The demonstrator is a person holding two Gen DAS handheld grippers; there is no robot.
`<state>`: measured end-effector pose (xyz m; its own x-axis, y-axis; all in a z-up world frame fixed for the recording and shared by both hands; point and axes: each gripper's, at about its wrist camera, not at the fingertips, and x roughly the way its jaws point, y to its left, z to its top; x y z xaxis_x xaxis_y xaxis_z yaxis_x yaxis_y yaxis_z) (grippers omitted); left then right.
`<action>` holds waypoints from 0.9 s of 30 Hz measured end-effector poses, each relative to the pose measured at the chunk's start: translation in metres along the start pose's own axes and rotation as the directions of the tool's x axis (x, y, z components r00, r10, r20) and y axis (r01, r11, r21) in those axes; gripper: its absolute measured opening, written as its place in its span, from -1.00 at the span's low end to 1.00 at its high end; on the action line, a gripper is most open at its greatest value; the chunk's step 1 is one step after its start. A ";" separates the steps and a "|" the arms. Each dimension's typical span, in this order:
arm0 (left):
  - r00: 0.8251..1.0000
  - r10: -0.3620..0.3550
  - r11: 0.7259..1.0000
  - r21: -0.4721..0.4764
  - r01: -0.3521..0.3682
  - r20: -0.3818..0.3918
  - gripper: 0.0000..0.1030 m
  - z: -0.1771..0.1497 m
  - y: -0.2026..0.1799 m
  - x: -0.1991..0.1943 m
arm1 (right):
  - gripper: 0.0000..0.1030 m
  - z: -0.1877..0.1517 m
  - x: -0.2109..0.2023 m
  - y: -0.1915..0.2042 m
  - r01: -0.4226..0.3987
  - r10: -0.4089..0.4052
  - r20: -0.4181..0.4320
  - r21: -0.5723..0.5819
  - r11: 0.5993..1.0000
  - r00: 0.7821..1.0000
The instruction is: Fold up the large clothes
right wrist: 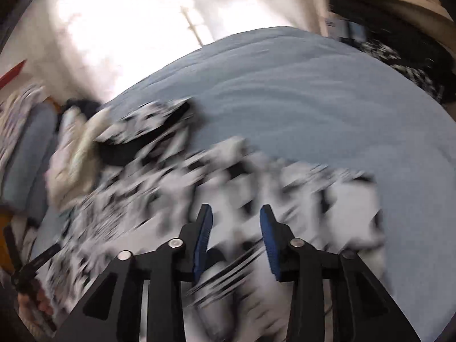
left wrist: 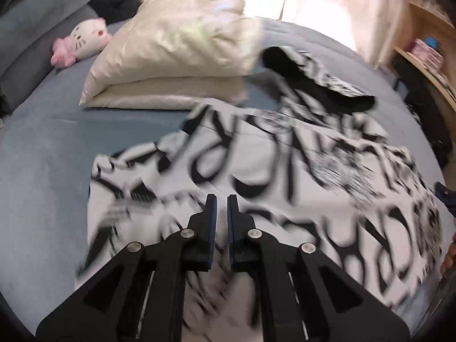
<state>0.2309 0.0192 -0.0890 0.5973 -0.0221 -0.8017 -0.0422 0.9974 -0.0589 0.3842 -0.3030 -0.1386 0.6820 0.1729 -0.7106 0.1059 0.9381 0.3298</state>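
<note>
The garment (left wrist: 256, 188), a large white piece with bold black lettering, lies spread on the bed (left wrist: 42, 171), its black collar end (left wrist: 313, 85) just beside the cream pillows (left wrist: 176, 45) and its body running from the pillows toward the cameras. The left gripper (left wrist: 221, 199) hangs above the near part of the garment with its jaws together, only a slit between the blue pads, and no cloth visible between them. The right gripper (right wrist: 236, 213) hangs over the garment on the side away from the pillows, its jaws apart and nothing between them. Both views are heavily blurred, so fine creases and hems cannot be read. The step in hand appears to be a repositioning between folds: neither gripper holds cloth, and the garment is roughly flat but not yet compact. The next move likely calls for each gripper to settle on an edge or corner of the garment, the left jaws to part first, and both to clamp on cloth alone without catching the bed cover. A pink and white plush toy (left wrist: 82, 42) beyond the pillows lies clear of the work.
</note>
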 end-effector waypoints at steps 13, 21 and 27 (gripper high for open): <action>0.969 0.243 0.969 0.036 -0.245 0.035 -0.93 -0.125 -0.002 -0.061 | -0.15 -0.140 -0.028 0.071 0.060 -0.079 -0.081 -0.222 0.973 0.994; 0.977 0.201 0.979 0.010 -0.202 0.072 -0.94 -0.141 0.020 -0.075 | -0.15 -0.145 -0.067 -0.025 0.146 -0.145 -0.026 0.042 0.988 0.989; 0.979 0.200 0.980 -0.027 -0.199 0.036 -0.93 -0.128 0.020 -0.068 | -0.02 -0.150 -0.062 -0.011 0.206 -0.206 -0.024 -0.021 0.978 0.978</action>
<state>0.0867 0.0315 -0.1121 0.6052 0.1801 -0.7754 -0.1819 0.9796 0.0856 0.2325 -0.2788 -0.1918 0.6279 -0.0171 -0.7781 0.2288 0.9596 0.1635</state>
